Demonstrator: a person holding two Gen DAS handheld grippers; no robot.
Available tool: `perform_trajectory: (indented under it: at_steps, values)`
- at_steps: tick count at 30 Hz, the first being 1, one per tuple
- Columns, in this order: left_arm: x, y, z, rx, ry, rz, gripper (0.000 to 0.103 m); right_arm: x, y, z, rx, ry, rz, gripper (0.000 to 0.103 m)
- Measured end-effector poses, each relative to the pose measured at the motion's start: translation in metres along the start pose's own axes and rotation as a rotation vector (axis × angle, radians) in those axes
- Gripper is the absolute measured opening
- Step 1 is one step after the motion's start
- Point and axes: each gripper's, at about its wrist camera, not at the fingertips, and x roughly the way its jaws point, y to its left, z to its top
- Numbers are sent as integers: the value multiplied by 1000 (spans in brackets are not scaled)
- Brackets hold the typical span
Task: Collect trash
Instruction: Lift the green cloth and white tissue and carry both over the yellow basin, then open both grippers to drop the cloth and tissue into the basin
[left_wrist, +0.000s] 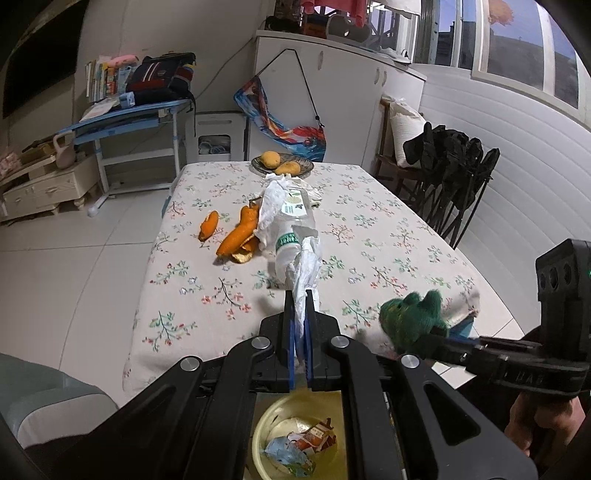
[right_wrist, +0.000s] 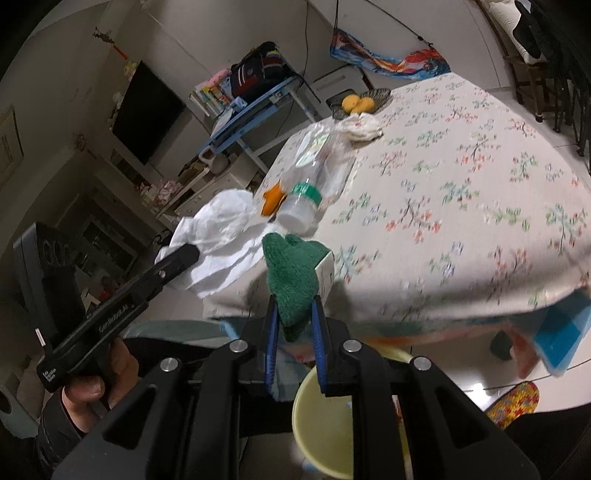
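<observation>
Left tool (left_wrist: 300, 306) nearest the lens: clenched on a white crumpled tissue (left_wrist: 304, 273), which hangs up out of the fingertips over the near edge of the surface (left_wrist: 369, 229). Right tool (right_wrist: 293, 314): clenched on a green knitted cloth (right_wrist: 291, 273), with a small white carton (right_wrist: 325, 275) touching the cloth's right side; cannot tell whether the carton is gripped too.

Surface: floral cloth cover. On it, a clear plastic bottle (left_wrist: 291, 221) lying on its side, green band near the neck, another crumpled tissue (left_wrist: 271, 203) against its left flank. Orange peel pieces (left_wrist: 236, 236) just left of the bottle. Plate with two yellow fruits (left_wrist: 282, 164) at the far edge.

Yellow bin (left_wrist: 295, 439) below both tools, off the surface's near edge; crumpled wrappers (left_wrist: 295, 446) inside.
</observation>
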Motion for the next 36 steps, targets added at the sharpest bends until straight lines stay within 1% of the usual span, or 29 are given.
perform_trajectory:
  at_steps: [7, 12, 20, 24, 27, 29, 30, 31, 34, 36]
  values:
    - [-10, -8, -14, 5, 8, -15, 5, 5, 6, -24, -11, 75, 1, 18]
    - [-16, -14, -26, 3, 27, -32, 5, 11, 9, -41, -18, 145, -15, 18]
    - [-15, -27, -52, 17, 96, -51, 5, 28, 3, -63, -9, 261, -68, 18]
    - [-10, -32, -59, 26, 132, -54, 5, 33, 0, -70, -10, 294, -93, 19]
    - [-7, -32, -63, 24, 152, -55, 5, 34, -1, -72, -10, 309, -107, 22]
    - [-6, -32, -66, 24, 162, -56, 5, 35, -2, -72, -9, 314, -115, 26]
    - [-6, -33, -67, 28, 169, -54, 5, 34, -2, -72, -7, 314, -122, 35]
    - [-5, -33, -68, 30, 173, -53, 5, 34, -1, -71, -5, 311, -128, 39]
    - [-4, -35, -71, 37, 188, -54, 5, 30, -3, -68, 15, 289, -140, 43]
    - [-3, -36, -73, 45, 204, -58, 5, 24, -8, -64, 36, 256, -159, 45]
